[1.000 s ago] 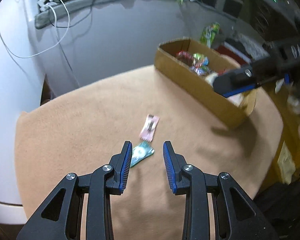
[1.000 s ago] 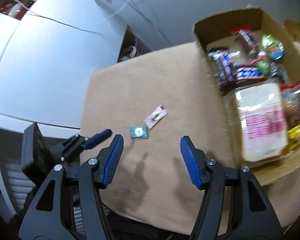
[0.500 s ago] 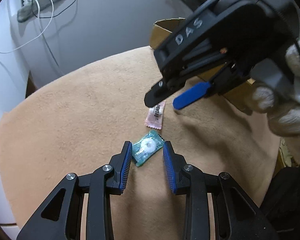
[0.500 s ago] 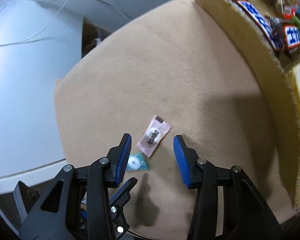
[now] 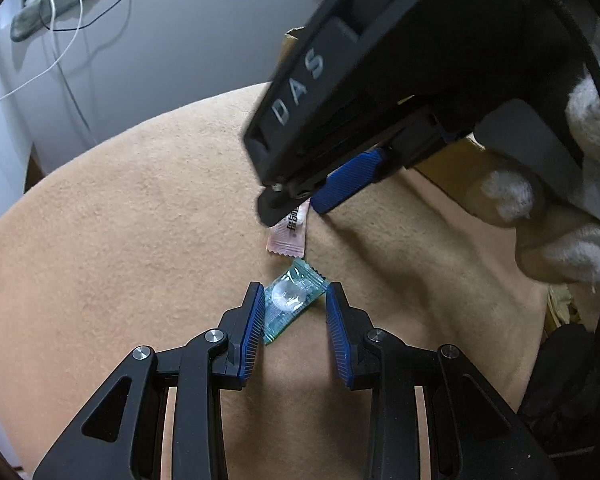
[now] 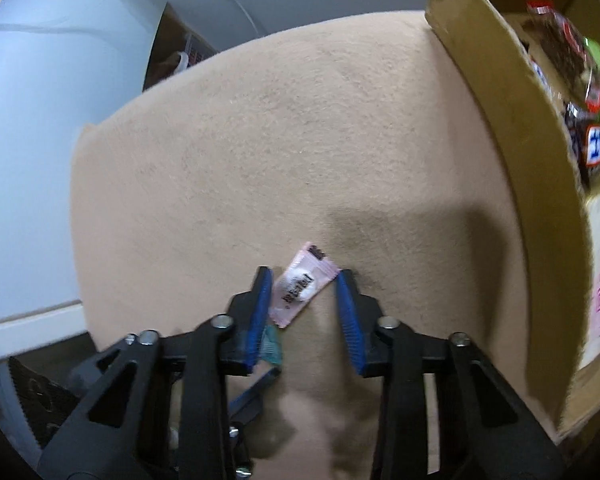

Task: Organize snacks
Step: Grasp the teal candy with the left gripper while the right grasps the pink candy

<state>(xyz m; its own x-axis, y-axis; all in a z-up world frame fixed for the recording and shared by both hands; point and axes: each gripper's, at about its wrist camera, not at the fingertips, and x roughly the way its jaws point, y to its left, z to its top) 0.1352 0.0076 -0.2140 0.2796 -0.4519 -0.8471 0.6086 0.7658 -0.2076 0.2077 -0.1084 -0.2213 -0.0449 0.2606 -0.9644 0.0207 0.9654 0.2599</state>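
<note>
Left tongs (image 5: 295, 307) released, straddling the green candy (image 5: 294, 299) on the table (image 5: 120, 220); its long axis runs diagonally across the gap. Right tongs (image 6: 305, 293) likewise released, bracketing the pink candy (image 6: 302, 285), also skewed. Cardboard box (image 6: 520, 128) lies right of both.

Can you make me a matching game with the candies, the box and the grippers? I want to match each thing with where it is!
Things:
1. green candy
2. pink candy
3. cardboard box
4. tan cloth

Places:
A. full of snacks, at the right edge of the table
B. between the open fingers of the left gripper
C. spread under both candies
D. between the open fingers of the right gripper

Pairs: 1-B, 2-D, 3-A, 4-C
</note>
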